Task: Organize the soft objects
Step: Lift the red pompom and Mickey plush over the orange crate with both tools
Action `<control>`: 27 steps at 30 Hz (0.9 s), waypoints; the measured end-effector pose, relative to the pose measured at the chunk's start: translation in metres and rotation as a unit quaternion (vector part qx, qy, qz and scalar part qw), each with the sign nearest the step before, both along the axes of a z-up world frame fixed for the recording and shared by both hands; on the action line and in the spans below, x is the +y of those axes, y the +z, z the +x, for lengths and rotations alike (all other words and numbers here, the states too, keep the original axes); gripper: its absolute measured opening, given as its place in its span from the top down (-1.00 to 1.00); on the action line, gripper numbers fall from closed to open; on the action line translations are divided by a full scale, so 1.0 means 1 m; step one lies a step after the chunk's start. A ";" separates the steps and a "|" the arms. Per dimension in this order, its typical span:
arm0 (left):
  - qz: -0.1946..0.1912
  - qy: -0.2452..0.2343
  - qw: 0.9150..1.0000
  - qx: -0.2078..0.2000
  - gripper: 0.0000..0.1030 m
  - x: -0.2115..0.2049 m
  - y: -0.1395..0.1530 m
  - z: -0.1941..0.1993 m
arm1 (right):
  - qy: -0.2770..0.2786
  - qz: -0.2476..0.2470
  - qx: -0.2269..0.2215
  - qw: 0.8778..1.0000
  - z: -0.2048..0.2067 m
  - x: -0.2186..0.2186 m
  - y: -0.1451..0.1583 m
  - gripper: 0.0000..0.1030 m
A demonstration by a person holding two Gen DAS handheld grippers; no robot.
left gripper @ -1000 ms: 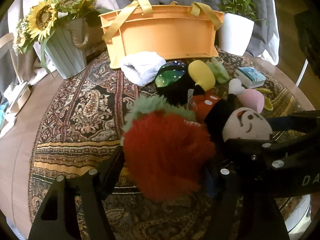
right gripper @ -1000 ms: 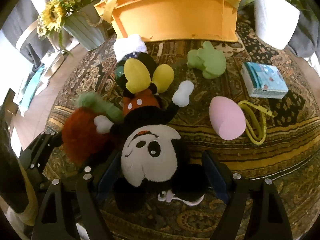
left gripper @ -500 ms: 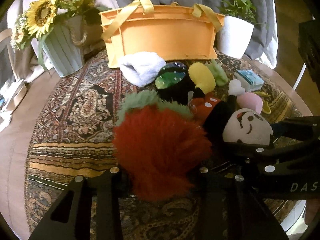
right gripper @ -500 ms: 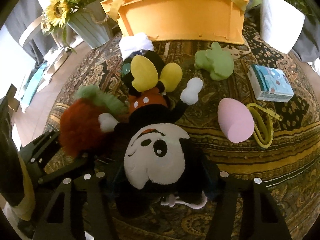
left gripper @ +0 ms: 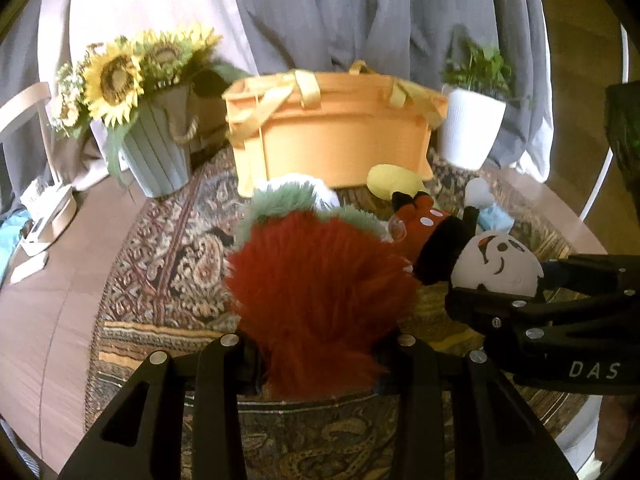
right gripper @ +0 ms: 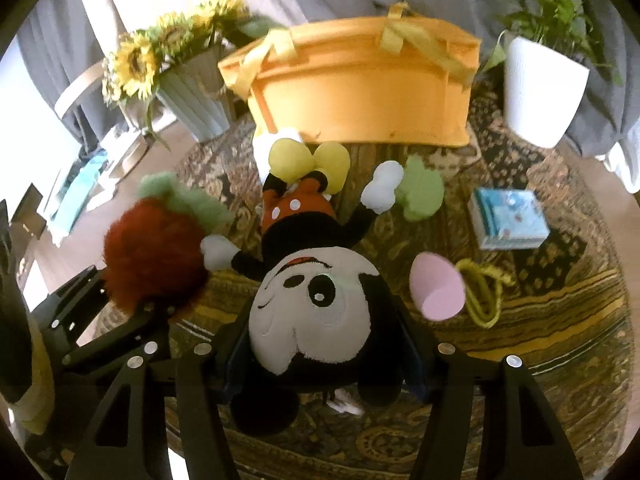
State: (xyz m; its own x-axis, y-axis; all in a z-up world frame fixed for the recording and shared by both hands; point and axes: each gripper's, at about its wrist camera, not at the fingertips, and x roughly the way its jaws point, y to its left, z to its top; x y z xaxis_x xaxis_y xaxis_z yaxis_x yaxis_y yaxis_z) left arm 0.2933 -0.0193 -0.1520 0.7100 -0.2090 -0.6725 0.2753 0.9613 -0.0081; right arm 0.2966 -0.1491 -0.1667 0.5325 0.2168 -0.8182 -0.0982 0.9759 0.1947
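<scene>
Left claw [left gripper: 316,360] clamped on fluffy red plush strawberry with green top [left gripper: 316,284]. Right claw [right gripper: 320,364] clamped on black-and-white mouse plush doll [right gripper: 316,300], head-first, body dangling ahead. Both raised off patterned counter [right gripper: 560,320], judged ready for orange fabric basket with yellow handles [right gripper: 360,92] straight ahead.

Left gripper [left gripper: 320,350] and right gripper [right gripper: 320,364] both angle downward, fingers clamped, side by side.

Soft, warm daylight falls across both fisheye views, brightest at the pale curtain [left gripper: 160,12] upper left. Motion blur smears the sunflowers [left gripper: 116,76] and plant [right gripper: 556,12]. Black vignette rings the corners; edges bow strongly. Glare sheens the bench [left gripper: 560,216] rim at right.
</scene>
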 end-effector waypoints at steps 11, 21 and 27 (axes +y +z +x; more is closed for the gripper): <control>-0.017 0.014 0.999 -0.046 0.28 0.000 0.043 0.006 | -0.015 -0.011 -0.068 0.997 0.005 -0.008 0.045 -0.22; -0.021 0.026 0.995 -0.091 0.28 -0.005 0.078 0.015 | -0.026 -0.002 -0.120 0.992 0.015 -0.018 0.078 -0.22; -0.021 0.031 0.992 -0.118 0.28 -0.005 0.096 0.025 | -0.025 0.001 -0.147 0.989 0.025 -0.021 0.093 -0.22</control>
State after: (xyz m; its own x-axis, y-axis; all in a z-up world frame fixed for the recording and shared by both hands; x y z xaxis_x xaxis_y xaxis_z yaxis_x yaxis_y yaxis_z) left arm 0.3182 -0.0247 -0.0561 0.8588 -0.1846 -0.4778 0.2145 0.9767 0.0082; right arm 0.3212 -0.1703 -0.0735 0.7571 0.1856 -0.6264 -0.1026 0.9807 0.1666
